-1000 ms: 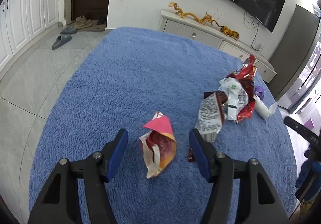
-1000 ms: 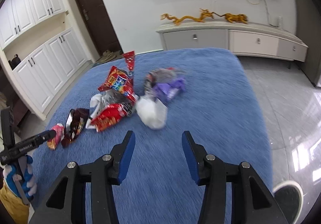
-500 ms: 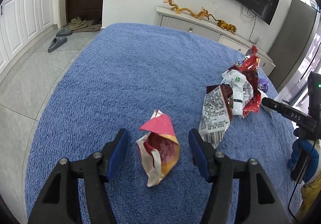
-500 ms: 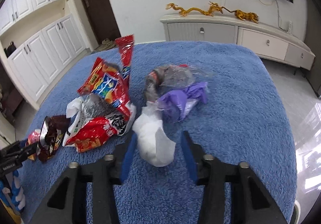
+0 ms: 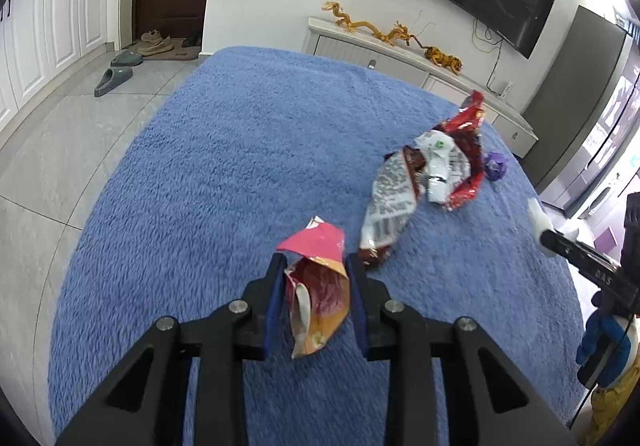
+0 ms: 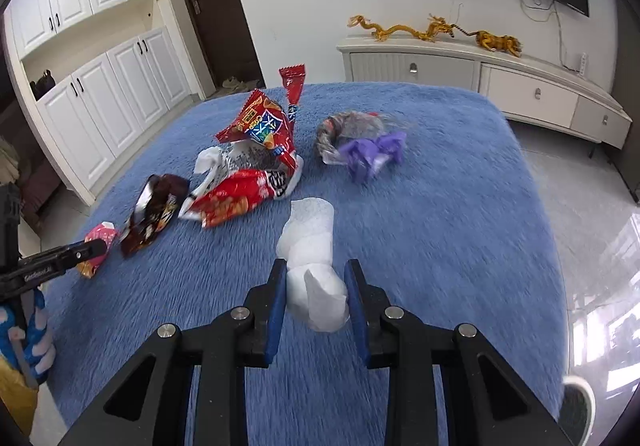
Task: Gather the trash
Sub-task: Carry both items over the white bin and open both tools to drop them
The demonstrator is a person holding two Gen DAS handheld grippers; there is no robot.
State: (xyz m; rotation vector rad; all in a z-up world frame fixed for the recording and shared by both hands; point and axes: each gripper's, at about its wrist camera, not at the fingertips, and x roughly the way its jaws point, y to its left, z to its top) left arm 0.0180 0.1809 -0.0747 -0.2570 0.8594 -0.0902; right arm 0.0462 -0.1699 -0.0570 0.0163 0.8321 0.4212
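The pink wrapper [image 5: 316,286] sits between the closing jaws of the left gripper [image 5: 314,298], pads pressing its sides; the white tissue [image 6: 314,270] is likewise pinched by the closing right gripper [image 6: 316,298]. Both pieces lie low over the blue rug [image 6: 460,206]. No bin shows. Left on the rug: the red bags [image 6: 252,166], a brown packet [image 6: 156,210] and purple plastic [image 6: 372,154], so collecting looks barely begun.

We see a blue fluffy carpet [image 6: 460,206]. On it we see a wrapper [image 5: 318,286] in pink, orange and dark red, a white tissue [image 6: 314,262], a red snack bag [image 6: 256,126] with blue and yellow print, a dark brown packet [image 6: 154,212], and a purple wrapper [image 6: 374,152]. The gripper pads [image 6: 276,310] are blue on black arms.
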